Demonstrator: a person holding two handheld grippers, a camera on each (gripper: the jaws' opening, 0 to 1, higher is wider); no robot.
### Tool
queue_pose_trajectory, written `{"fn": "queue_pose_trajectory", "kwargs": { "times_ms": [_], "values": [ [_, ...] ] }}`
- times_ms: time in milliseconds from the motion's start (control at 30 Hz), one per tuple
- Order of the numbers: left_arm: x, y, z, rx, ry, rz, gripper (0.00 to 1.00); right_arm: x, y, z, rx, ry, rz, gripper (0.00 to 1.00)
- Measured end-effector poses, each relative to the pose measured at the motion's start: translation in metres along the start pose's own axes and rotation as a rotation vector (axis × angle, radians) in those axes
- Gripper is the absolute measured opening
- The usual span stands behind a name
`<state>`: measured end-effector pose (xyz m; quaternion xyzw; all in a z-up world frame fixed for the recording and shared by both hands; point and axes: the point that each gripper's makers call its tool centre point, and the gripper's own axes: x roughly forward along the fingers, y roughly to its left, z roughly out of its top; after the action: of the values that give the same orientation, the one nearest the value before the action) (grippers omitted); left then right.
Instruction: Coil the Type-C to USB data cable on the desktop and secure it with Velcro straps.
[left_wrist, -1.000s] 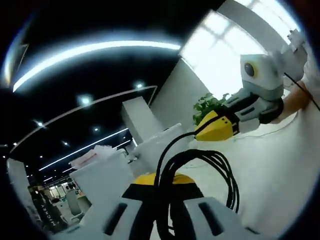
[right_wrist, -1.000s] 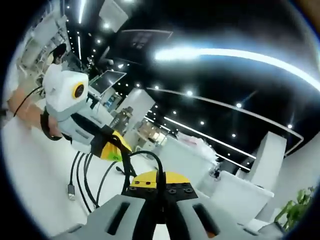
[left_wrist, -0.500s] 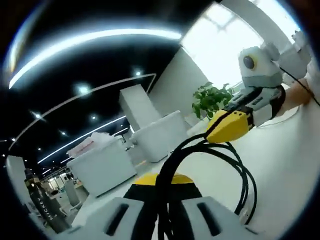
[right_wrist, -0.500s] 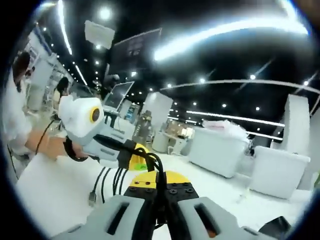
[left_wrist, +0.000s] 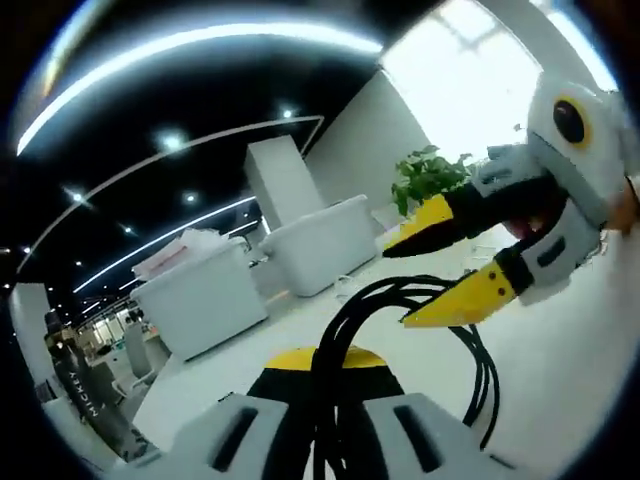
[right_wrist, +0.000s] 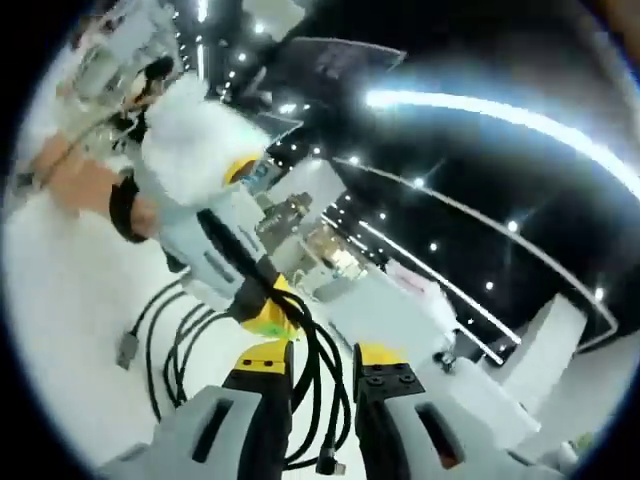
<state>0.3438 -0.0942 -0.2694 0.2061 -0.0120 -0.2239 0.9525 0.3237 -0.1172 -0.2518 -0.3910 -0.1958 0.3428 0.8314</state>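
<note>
The fingers of the left gripper (left_wrist: 325, 385) are clamped tight on a bunch of black cable (left_wrist: 470, 340) strands that run up between them, holding the coil off the white counter (left_wrist: 580, 340). In the left gripper view the right gripper (left_wrist: 440, 265) stands just beyond with its yellow-tipped fingers (left_wrist: 455, 305) parted, one above and one below the top of the loops. The right gripper view agrees: its own fingers are spread, and the cable passes loosely through the gap between them rather than being pinched.

The loops hang down beside the left gripper toward the counter, and two connector ends (right_wrist: 128, 350) dangle free at the edge of the bundle.

My guess is the risk lies in that single grip. With only one clamp on several strands, a loop could slide out and the coil spring apart before any strap goes on. The free plug ends could also catch as the bundle turns. I see no Velcro strap within reach.
</note>
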Motion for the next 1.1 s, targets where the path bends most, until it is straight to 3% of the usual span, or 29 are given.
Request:
{"fn": "queue_pose_trajectory", "kwargs": {
  "times_ms": [133,200,333,433,533,600,767,833,900,933,967,1033,1100],
  "values": [
    [-0.001,-0.008,0.001,-0.013,0.008,-0.042,0.06,0.011,-0.001,-0.016,-0.078,0.071,-0.021,0.15],
    [-0.002,-0.013,0.001,-0.049,0.003,-0.082,0.06,0.013,0.004,-0.02,-0.096,0.088,0.017,0.07],
    [-0.002,-0.009,-0.005,-0.07,0.005,-0.099,0.07,0.018,0.004,-0.02,-0.116,0.115,0.048,0.05],
    [0.0,-0.007,-0.008,-0.044,-0.026,-0.09,0.1,0.022,0.004,-0.02,-0.105,0.133,0.082,0.03],
    [-0.003,-0.005,-0.016,0.113,0.011,-0.053,0.18,0.024,0.01,-0.021,-0.003,0.142,0.156,0.02],
    [-0.003,-0.006,-0.017,0.18,0.024,-0.056,0.2,0.025,0.009,-0.02,0.001,0.14,0.186,0.02],
    [-0.006,-0.008,-0.021,0.209,0.041,-0.072,0.19,0.027,0.016,-0.02,-0.003,0.159,0.257,0.02],
    [-0.006,-0.007,-0.025,0.19,0.052,-0.081,0.15,0.027,0.021,-0.021,0.006,0.171,0.307,0.02],
    [-0.007,-0.001,-0.029,0.151,0.059,-0.07,0.09,0.028,0.026,-0.019,0.071,0.167,0.336,0.02],
    [-0.008,0.005,-0.03,0.092,0.053,-0.046,0.06,0.029,0.029,-0.019,0.112,0.169,0.345,0.03],
    [-0.009,0.009,-0.033,0.065,0.056,-0.067,0.05,0.033,0.031,-0.018,0.191,0.159,0.328,0.03],
    [-0.009,0.015,-0.04,0.05,0.081,-0.063,0.05,0.039,0.034,-0.016,0.213,0.136,0.323,0.04],
    [-0.013,0.025,-0.05,0.085,0.112,-0.04,0.05,0.046,0.041,-0.013,0.312,0.122,0.315,0.08]
  ]
}}
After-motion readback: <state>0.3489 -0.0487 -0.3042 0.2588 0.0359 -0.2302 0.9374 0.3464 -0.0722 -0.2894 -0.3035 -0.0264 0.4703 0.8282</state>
